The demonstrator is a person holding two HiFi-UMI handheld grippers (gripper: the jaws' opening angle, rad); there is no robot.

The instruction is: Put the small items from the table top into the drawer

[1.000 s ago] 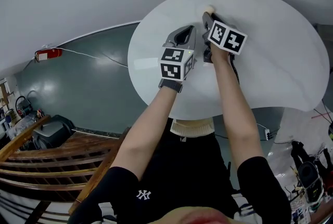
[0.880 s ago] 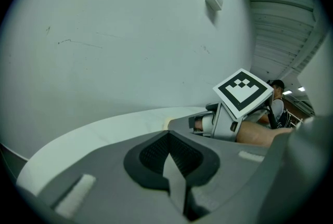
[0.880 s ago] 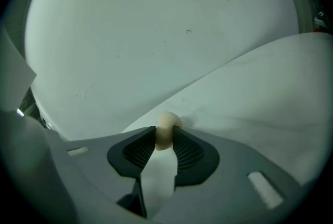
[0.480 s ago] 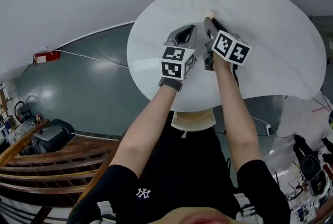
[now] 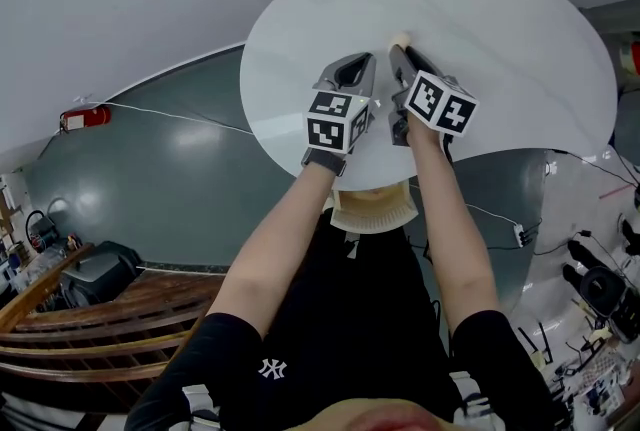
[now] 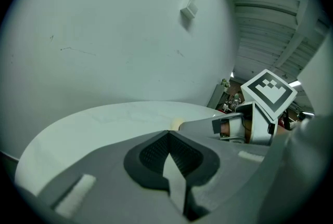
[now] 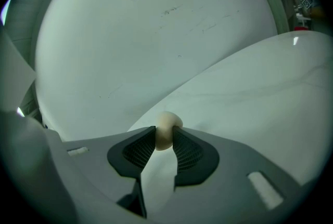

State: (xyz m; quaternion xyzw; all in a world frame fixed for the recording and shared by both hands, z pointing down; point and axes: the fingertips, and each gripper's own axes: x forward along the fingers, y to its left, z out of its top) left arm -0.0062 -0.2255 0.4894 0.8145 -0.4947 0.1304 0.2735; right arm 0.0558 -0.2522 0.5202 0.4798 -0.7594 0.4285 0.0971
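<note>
My right hand-held gripper (image 7: 164, 138) pinches a small cream item (image 7: 166, 128) (rounded, pale) between its jaws, well in from every edge of the white counter (image 5: 510, 39). My left hand-held gripper (image 6: 168, 135) sits just beside it, jaws pressed together on nothing.

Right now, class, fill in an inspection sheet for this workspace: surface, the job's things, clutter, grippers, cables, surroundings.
Surface: round white table, smooth top.
Job's things: small cream item, rounded, towards the table's far side. A beige part under the near edge may be the drawer; cannot tell.
Clutter: nothing seen on the table.
Grippers: right gripper shut on the small cream item; left gripper shut, nothing between its jaws, close beside the right one.
Cables: white cable across the floor to a red object; a white plug block with a cord at right.
Surroundings: wooden slats lower left; dark gear lower right.
</note>
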